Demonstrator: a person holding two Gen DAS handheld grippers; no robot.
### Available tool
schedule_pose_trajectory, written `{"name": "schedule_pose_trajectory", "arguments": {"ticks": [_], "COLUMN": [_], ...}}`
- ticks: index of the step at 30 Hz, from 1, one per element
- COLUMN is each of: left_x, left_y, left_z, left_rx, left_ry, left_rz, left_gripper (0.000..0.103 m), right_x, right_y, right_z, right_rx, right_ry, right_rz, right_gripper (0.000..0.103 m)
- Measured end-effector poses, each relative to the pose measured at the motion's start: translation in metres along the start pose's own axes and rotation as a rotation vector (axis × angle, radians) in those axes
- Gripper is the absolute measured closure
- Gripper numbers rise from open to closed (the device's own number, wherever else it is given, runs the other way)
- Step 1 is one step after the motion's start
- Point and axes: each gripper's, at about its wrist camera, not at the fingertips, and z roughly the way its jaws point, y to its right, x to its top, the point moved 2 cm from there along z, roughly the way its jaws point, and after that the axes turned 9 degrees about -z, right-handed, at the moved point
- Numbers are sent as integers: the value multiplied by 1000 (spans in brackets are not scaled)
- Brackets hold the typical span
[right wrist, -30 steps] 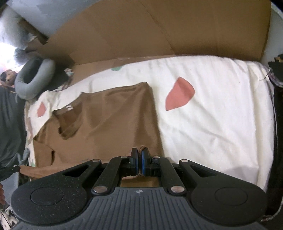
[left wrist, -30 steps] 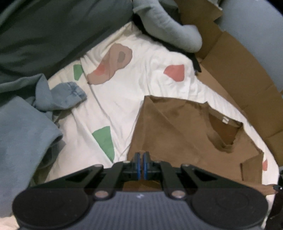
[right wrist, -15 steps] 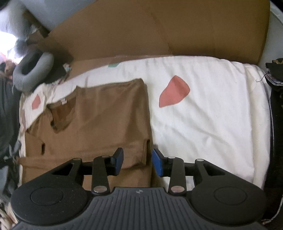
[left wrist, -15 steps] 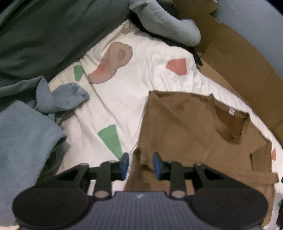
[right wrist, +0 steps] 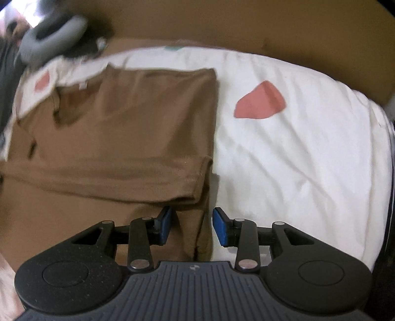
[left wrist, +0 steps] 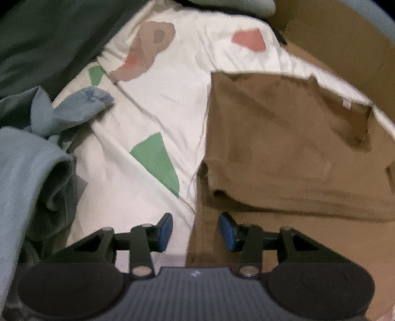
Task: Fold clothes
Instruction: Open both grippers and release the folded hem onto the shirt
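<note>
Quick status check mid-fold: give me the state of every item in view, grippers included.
brown T-shirt: lying on the sheet, lower part folded up over the body, released
left gripper: jaws opening, nothing pinched, over the shirt's edge
right gripper: open, pads clear of the shirt's edge
patterned sheet: spread out, wrinkled
blue-grey garment: crumpled, unfolded
dark green fabric: heaped, unfolded

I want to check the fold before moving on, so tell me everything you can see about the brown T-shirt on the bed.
The brown T-shirt is plain, soft-looking knit, lying flat on the white patterned bedsheet. Its collar, with a small pale label inside, points toward the cardboard. A lower section is folded up over the body, leaving a doubled edge across it. Both grippers' pads stand apart just above its near corners, neither pressing on the fabric.
</note>
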Motion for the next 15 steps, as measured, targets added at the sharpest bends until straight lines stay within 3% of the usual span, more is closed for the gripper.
{"name": "schedule_pose_trajectory", "arguments": {"ticks": [15], "left_x": [39], "left_y": [4], "left_z": [12], "left_rx": [-65], "left_ry": [127], "left_rz": [5], "left_gripper": [55], "right_x": [45], "right_y": [16], "right_z": [20], "right_rx": [-8], "right_ry": [94], "right_rz": [-116], "right_gripper": [60]}}
